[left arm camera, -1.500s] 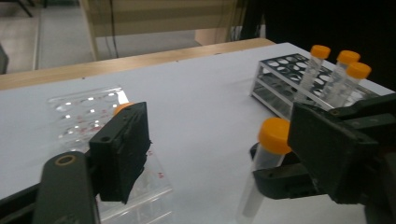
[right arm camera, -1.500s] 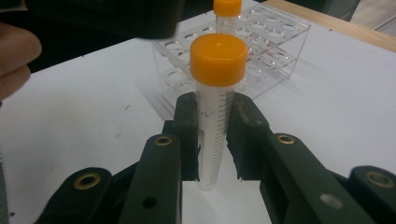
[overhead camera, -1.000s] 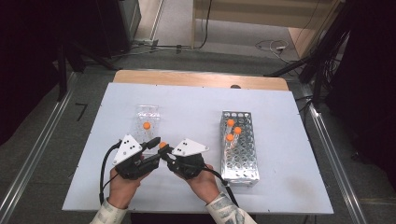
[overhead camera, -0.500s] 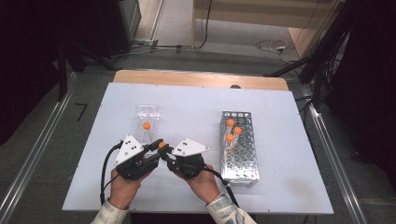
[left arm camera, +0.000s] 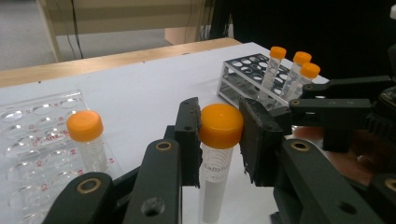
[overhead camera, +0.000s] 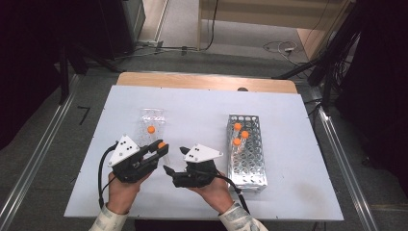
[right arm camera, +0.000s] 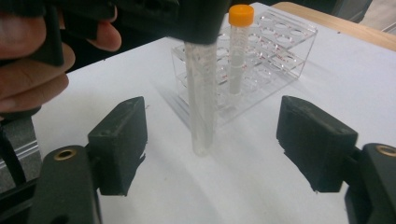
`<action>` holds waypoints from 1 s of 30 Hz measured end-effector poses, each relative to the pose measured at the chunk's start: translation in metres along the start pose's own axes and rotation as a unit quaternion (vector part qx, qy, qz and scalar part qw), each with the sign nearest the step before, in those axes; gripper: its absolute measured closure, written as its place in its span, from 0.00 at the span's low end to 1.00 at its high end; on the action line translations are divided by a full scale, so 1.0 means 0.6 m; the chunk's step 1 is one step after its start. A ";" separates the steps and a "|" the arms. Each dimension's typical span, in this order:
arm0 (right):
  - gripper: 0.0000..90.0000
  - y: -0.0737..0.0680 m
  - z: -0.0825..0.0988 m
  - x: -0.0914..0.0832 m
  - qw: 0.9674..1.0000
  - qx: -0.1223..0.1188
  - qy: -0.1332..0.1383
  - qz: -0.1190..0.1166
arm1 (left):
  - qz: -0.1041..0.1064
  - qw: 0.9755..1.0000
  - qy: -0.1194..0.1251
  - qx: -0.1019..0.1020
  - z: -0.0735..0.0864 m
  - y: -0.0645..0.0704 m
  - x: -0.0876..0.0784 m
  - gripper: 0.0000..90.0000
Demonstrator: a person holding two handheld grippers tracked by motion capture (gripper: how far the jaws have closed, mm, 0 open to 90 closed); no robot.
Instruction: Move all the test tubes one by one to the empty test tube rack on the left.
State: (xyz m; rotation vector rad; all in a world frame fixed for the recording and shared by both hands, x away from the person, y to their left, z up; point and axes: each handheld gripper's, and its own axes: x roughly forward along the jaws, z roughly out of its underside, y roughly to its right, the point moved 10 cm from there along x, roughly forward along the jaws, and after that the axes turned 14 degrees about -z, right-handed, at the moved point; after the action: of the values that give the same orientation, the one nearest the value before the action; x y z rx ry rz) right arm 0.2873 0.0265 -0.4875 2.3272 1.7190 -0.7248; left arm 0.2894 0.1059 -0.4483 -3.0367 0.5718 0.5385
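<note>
Left gripper view: tube [left arm camera: 215,154] between pads [left arm camera: 188,135].

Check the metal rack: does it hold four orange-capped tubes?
No, the metal rack holds three orange-capped tubes, clustered at its far end.

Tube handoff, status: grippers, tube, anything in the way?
Left gripper shut on orange-capped tube. Right gripper just opened, jaws wide of it. Clear rack close ahead.

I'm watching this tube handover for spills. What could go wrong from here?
The left gripper pinches the clear plastic tube only at its orange cap, so the long body could swing or slip.

The right gripper, whose jaws have just been opening, stands wide around the tube's lower end; a sideways nudge may knock it.

The clear plastic rack with one capped tube stands close by and looks light enough to shift.
</note>
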 end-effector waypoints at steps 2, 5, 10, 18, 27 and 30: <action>0.23 0.001 0.003 -0.006 1.000 0.002 -0.001 0.001 | -0.004 1.000 0.001 -0.001 -0.002 -0.004 -0.002 0.78; 0.21 0.003 0.007 -0.017 1.000 0.010 -0.001 0.003 | -0.009 1.000 0.002 -0.003 -0.005 -0.011 -0.004 0.78; 0.18 0.004 0.013 -0.036 1.000 0.014 -0.002 0.006 | -0.014 1.000 0.006 -0.008 -0.012 -0.022 -0.012 0.78; 0.20 0.004 0.030 -0.065 1.000 0.014 -0.007 0.004 | -0.019 1.000 0.013 -0.014 -0.024 -0.036 -0.026 0.78; 0.21 0.011 0.048 -0.095 1.000 0.018 -0.013 0.010 | -0.026 0.999 0.021 -0.020 -0.035 -0.051 -0.040 0.78; 0.22 0.011 0.054 -0.105 1.000 0.016 -0.016 0.012 | -0.029 0.999 0.023 -0.022 -0.039 -0.058 -0.045 0.78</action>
State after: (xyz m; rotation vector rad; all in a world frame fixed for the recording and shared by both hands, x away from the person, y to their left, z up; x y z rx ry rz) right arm 0.2698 -0.0426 -0.4874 2.3396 1.6751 -0.7863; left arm 0.2862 0.1465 -0.4193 -3.1028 0.4765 0.4875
